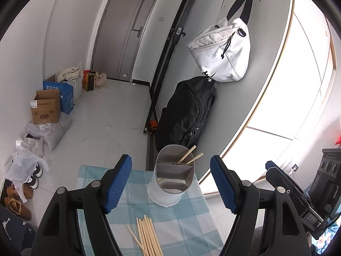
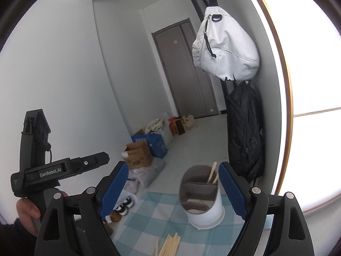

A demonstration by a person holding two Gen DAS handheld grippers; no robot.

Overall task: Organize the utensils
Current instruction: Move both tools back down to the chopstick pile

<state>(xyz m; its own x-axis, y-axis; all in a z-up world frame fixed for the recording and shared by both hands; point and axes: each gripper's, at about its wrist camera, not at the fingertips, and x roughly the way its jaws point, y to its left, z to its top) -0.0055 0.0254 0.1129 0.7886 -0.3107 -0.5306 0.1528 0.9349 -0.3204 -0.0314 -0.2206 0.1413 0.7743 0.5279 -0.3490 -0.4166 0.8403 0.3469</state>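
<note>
A white utensil holder [image 1: 170, 180] with grey dividers stands on a blue checked cloth [image 1: 183, 230]; two wooden chopsticks [image 1: 190, 156] lean in its far compartment. Several loose chopsticks [image 1: 147, 236] lie on the cloth in front of it. My left gripper [image 1: 170, 183] is open and empty, above and short of the holder. In the right wrist view the holder [image 2: 202, 200] sits between the fingers of my right gripper [image 2: 172, 192], which is open and empty above the loose chopsticks [image 2: 169, 245]. The left gripper also shows there at the left [image 2: 102, 159], and the right gripper's body at the left view's right edge.
A black backpack [image 1: 187, 113] and a hanging white bag [image 1: 223, 51] are by the wall behind the table. Cardboard boxes [image 1: 45, 106], plastic bags and shoes [image 1: 17, 204] line the floor at left. A bright window [image 1: 298, 96] is at right.
</note>
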